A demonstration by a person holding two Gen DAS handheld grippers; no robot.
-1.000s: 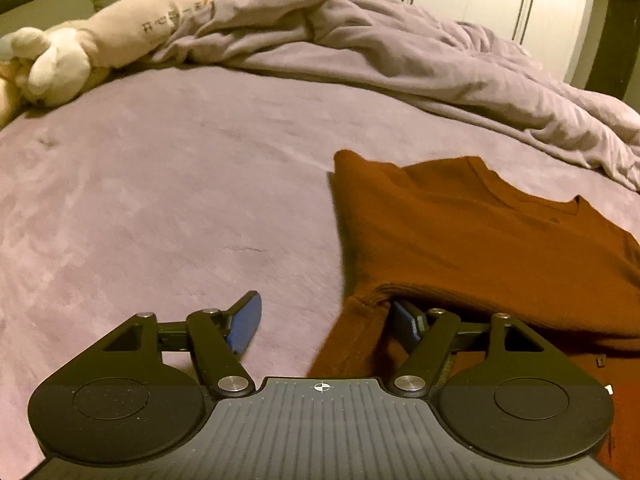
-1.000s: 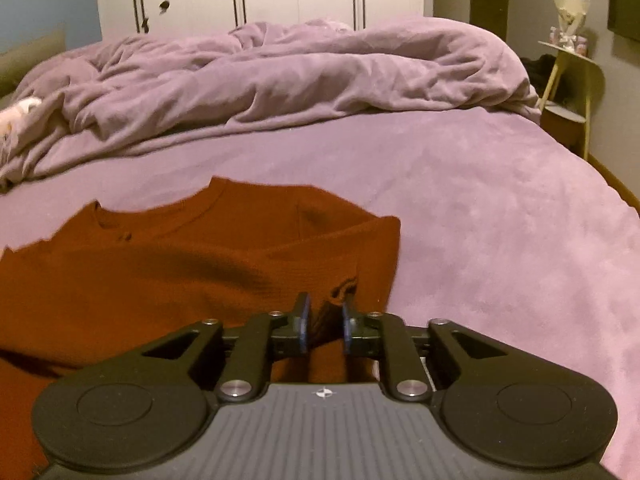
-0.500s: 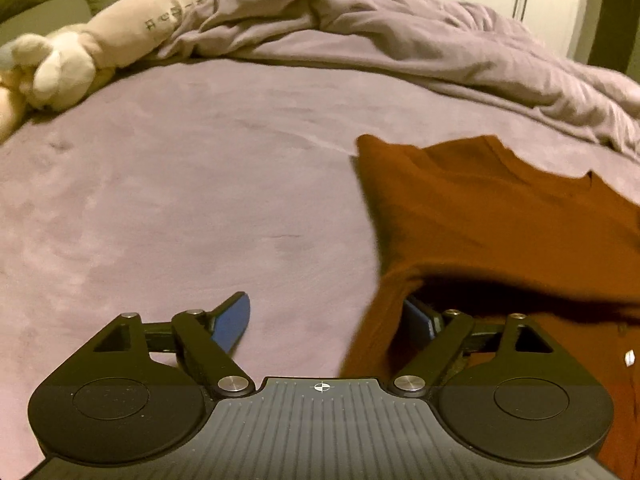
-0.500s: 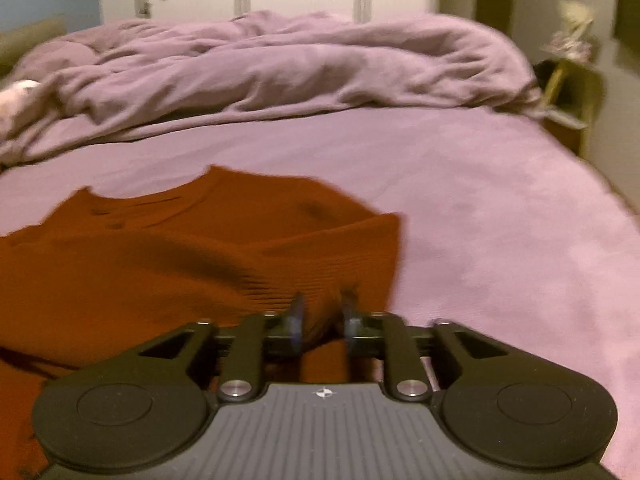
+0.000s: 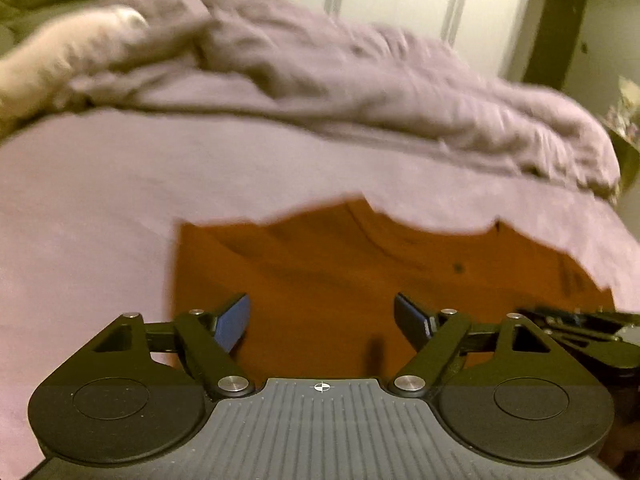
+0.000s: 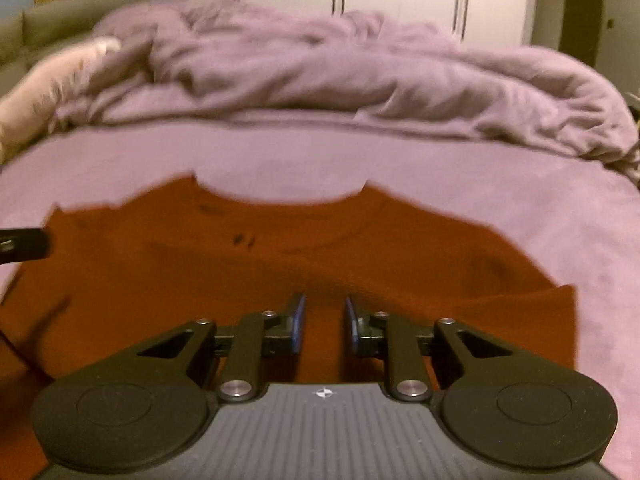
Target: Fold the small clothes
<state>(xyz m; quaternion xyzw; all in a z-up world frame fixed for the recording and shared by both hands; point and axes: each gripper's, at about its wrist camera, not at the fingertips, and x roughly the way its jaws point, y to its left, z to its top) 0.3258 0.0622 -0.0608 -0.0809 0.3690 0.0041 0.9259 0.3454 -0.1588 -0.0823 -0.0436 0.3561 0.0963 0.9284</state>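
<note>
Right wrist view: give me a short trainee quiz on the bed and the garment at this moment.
1. True or false: the rust sweater lies with its neckline toward the crumpled duvet.
2. What lies at the left end of the duvet? A: a cream plush toy. B: a laptop. C: a stack of books.
3. Fill in: the sheet under the sweater is ____ in colour.

Key: 1 true; 2 A; 3 purple.
</note>
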